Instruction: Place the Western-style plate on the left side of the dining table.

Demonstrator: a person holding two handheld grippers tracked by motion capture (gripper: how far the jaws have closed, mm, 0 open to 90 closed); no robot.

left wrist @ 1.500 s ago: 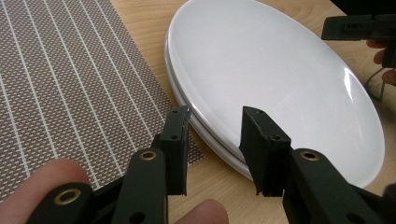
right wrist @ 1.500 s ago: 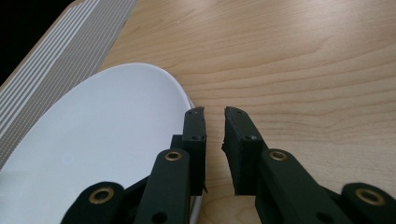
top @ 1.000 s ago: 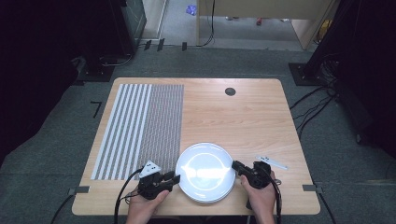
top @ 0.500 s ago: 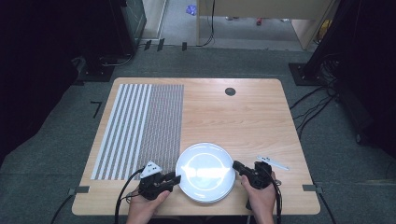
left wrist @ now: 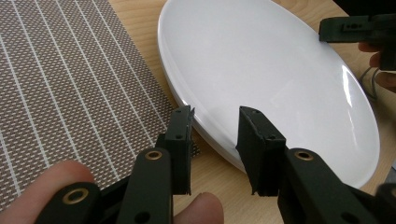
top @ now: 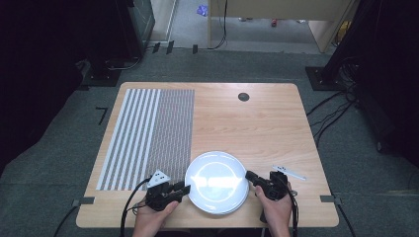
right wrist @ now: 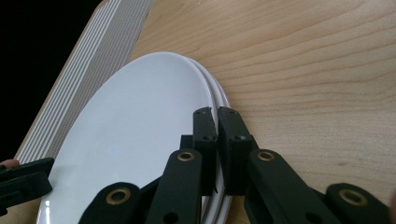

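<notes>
A stack of white plates sits at the near edge of the table, just right of the striped mat. From the high view it reads as one plate; the right gripper view shows several rims layered under the top one. The left gripper is at the stack's near-left rim, the right gripper at its right rim. In the right gripper view the jaws are clenched on the top plate's rim, almost touching each other. In the left gripper view the jaws straddle the rim with a wider gap, one over the plate, one at the mat's edge; they grasp the rim. A small white piece lies on the table just beyond the right hand.
</notes>
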